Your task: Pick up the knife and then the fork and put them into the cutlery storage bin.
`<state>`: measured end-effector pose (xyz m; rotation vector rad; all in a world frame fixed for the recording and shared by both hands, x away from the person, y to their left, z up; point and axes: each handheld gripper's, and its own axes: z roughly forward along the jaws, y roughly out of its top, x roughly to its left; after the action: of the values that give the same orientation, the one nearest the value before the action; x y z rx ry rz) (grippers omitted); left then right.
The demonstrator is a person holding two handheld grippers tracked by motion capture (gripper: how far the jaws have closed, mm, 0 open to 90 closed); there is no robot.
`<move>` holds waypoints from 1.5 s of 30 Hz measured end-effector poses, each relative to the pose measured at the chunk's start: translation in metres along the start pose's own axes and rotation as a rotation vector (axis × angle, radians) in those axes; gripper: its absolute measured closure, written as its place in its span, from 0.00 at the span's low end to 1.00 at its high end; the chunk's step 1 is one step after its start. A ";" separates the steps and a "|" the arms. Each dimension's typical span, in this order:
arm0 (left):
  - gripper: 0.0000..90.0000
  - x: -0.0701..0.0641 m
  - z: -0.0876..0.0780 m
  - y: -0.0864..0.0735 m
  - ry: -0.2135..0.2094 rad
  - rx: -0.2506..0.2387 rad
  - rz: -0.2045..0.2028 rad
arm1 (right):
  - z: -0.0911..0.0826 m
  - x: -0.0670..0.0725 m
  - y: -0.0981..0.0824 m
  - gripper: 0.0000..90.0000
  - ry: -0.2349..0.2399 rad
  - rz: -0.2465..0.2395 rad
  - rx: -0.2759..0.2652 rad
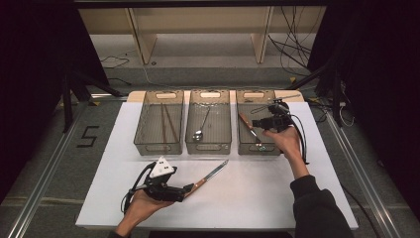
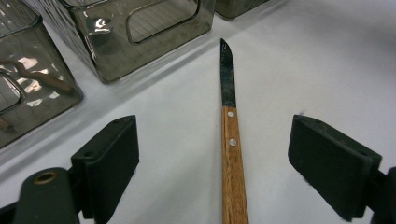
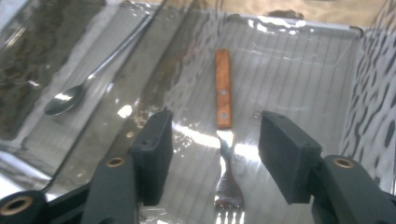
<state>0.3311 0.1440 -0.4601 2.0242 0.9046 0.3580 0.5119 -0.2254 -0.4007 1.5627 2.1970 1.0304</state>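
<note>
Inside, left bin chopsticks; middle bin spoon; right bin fork.

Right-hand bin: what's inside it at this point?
A fork with a wooden handle lies on the floor of the right-hand bin, between the open jaws of the right gripper, untouched. The tines' tips run out of frame.

A dark recording lab: white table, floor rails, loose cables.
</note>
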 end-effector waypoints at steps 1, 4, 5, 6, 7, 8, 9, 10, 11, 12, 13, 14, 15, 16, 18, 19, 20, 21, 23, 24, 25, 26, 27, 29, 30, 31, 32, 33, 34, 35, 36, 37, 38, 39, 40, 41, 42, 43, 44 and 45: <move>0.18 0.000 0.000 0.000 0.001 0.002 0.000 | -0.002 0.001 -0.001 0.47 0.014 -0.010 -0.010; 0.18 0.000 0.000 0.000 0.002 0.004 -0.002 | -0.012 0.006 -0.004 0.43 0.047 -0.038 -0.046; 0.18 0.000 0.000 0.001 0.001 0.009 -0.002 | -0.015 0.009 -0.005 0.42 0.056 -0.052 -0.055; 0.18 0.000 0.000 0.001 0.003 0.011 -0.001 | -0.020 0.012 -0.008 0.41 0.070 -0.070 -0.068; 0.18 0.000 0.000 0.001 0.005 0.012 -0.002 | -0.023 0.014 -0.009 0.40 0.078 -0.082 -0.081; 0.18 0.000 0.000 0.001 0.005 0.014 -0.003 | -0.027 0.017 -0.012 0.39 0.089 -0.095 -0.093; 0.18 -0.001 0.000 0.001 0.004 0.017 -0.002 | -0.032 0.020 -0.015 0.38 0.100 -0.110 -0.105; 0.18 -0.001 0.000 0.002 0.006 0.026 -0.001 | -0.037 0.024 -0.019 0.38 0.113 -0.125 -0.116; 0.18 -0.001 0.000 0.002 0.005 0.036 0.003 | -0.041 0.026 -0.023 0.37 0.127 -0.139 -0.131; 0.18 -0.002 0.001 0.003 0.005 0.051 0.011 | -0.046 0.029 -0.028 0.37 0.142 -0.152 -0.146; 0.18 -0.003 0.002 0.003 0.009 0.056 0.013 | -0.050 0.032 -0.033 0.37 0.155 -0.165 -0.157; 0.19 -0.004 0.002 0.004 0.011 0.064 0.015 | -0.054 0.035 -0.038 0.37 0.168 -0.177 -0.168; 0.19 -0.004 0.003 0.005 0.010 0.076 0.020 | -0.057 0.037 -0.043 0.36 0.180 -0.190 -0.176; 0.20 -0.005 0.004 0.005 0.006 0.085 0.016 | -0.061 0.040 -0.048 0.36 0.192 -0.200 -0.182; 0.21 -0.006 0.007 0.006 0.002 0.114 0.021 | -0.065 0.045 -0.059 0.35 0.217 -0.220 -0.192; 0.22 -0.007 0.008 0.006 0.002 0.125 0.026 | -0.066 0.048 -0.064 0.35 0.223 -0.235 -0.192; 0.23 -0.008 0.009 0.006 -0.002 0.144 0.030 | -0.068 0.050 -0.068 0.34 0.223 -0.250 -0.190; 0.25 -0.009 0.011 0.006 -0.004 0.163 0.031 | -0.069 0.052 -0.072 0.34 0.230 -0.258 -0.191; 0.27 -0.010 0.015 0.007 -0.007 0.196 0.037 | -0.071 0.055 -0.082 0.34 0.256 -0.264 -0.196; 0.28 -0.011 0.016 0.008 -0.009 0.207 0.038 | -0.071 0.056 -0.087 0.34 0.266 -0.269 -0.199; 0.30 -0.011 0.018 0.009 -0.016 0.218 0.043 | -0.072 0.057 -0.091 0.34 0.271 -0.276 -0.199; 0.32 -0.012 0.020 0.009 -0.021 0.227 0.042 | -0.071 0.059 -0.094 0.34 0.273 -0.288 -0.187; 0.34 -0.013 0.022 0.010 -0.024 0.244 0.045 | -0.072 0.060 -0.097 0.34 0.273 -0.303 -0.183; 0.39 -0.015 0.026 0.011 -0.016 0.271 0.054 | -0.073 0.061 -0.102 0.34 0.278 -0.304 -0.191; 0.42 -0.016 0.028 0.012 -0.021 0.286 0.057 | -0.073 0.062 -0.104 0.34 0.288 -0.309 -0.186; 0.45 -0.016 0.029 0.012 -0.028 0.298 0.062 | -0.073 0.063 -0.106 0.34 0.290 -0.314 -0.182; 0.47 -0.017 0.031 0.013 -0.035 0.307 0.066 | -0.073 0.064 -0.108 0.34 0.292 -0.320 -0.183; 0.50 -0.018 0.033 0.013 -0.037 0.317 0.071 | -0.072 0.064 -0.110 0.34 0.296 -0.321 -0.180; 0.53 -0.018 0.034 0.014 -0.038 0.328 0.072 | -0.072 0.065 -0.113 0.34 0.300 -0.322 -0.174; 0.55 -0.018 0.035 0.015 -0.035 0.345 0.074 | -0.072 0.065 -0.114 0.34 0.298 -0.322 -0.173; 0.57 -0.018 0.037 0.015 -0.032 0.362 0.073 | -0.072 0.065 -0.116 0.34 0.301 -0.322 -0.172; 0.59 -0.017 0.039 0.015 -0.029 0.370 0.073 | -0.072 0.065 -0.117 0.34 0.304 -0.319 -0.172; 0.61 -0.016 0.040 0.016 -0.032 0.379 0.076 | -0.072 0.066 -0.119 0.33 0.306 -0.322 -0.168; 0.63 -0.017 0.041 0.016 -0.035 0.383 0.070 | -0.072 0.066 -0.120 0.33 0.307 -0.323 -0.165; 0.65 -0.016 0.042 0.017 -0.042 0.390 0.074 | -0.072 0.066 -0.121 0.33 0.308 -0.323 -0.164; 0.67 -0.017 0.043 0.017 -0.045 0.398 0.073 | -0.072 0.066 -0.122 0.33 0.307 -0.322 -0.163; 0.69 -0.016 0.044 0.017 -0.050 0.409 0.074 | -0.072 0.066 -0.123 0.33 0.309 -0.321 -0.157; 0.70 -0.017 0.045 0.017 -0.050 0.416 0.072 | -0.071 0.065 -0.124 0.33 0.312 -0.320 -0.157; 0.70 -0.016 0.046 0.018 -0.049 0.427 0.083 | -0.071 0.065 -0.125 0.33 0.313 -0.319 -0.155; 0.71 -0.017 0.048 0.018 -0.044 0.429 0.079 | -0.071 0.065 -0.125 0.33 0.312 -0.320 -0.154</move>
<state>0.3536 0.0972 -0.4723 2.4543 0.9340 0.1690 0.3555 -0.2165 -0.4218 0.9963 2.3946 1.3700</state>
